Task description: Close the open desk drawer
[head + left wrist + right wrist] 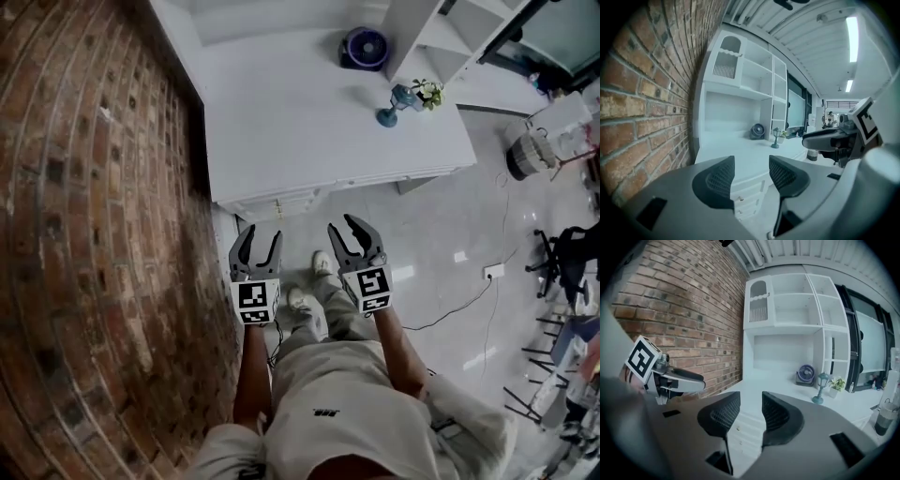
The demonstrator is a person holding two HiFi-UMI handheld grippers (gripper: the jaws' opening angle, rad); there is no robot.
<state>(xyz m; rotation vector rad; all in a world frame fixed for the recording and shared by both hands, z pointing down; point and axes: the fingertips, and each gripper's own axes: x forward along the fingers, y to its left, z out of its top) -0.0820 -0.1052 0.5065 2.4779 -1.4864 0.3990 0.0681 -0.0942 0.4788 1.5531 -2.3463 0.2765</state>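
A white desk stands against the brick wall. Its stack of drawers sits under the front left corner, with the fronts showing a little past the desk edge. The drawers appear between the left jaws, and the same drawers show between the right jaws. My left gripper hangs open and empty just short of the drawers. My right gripper is beside it, open and empty too, over the floor. Neither gripper touches the desk.
A brick wall runs along the left. On the desk stand a small fan, a lamp and a potted plant, beside a white shelf unit. An office chair and a floor cable lie at the right.
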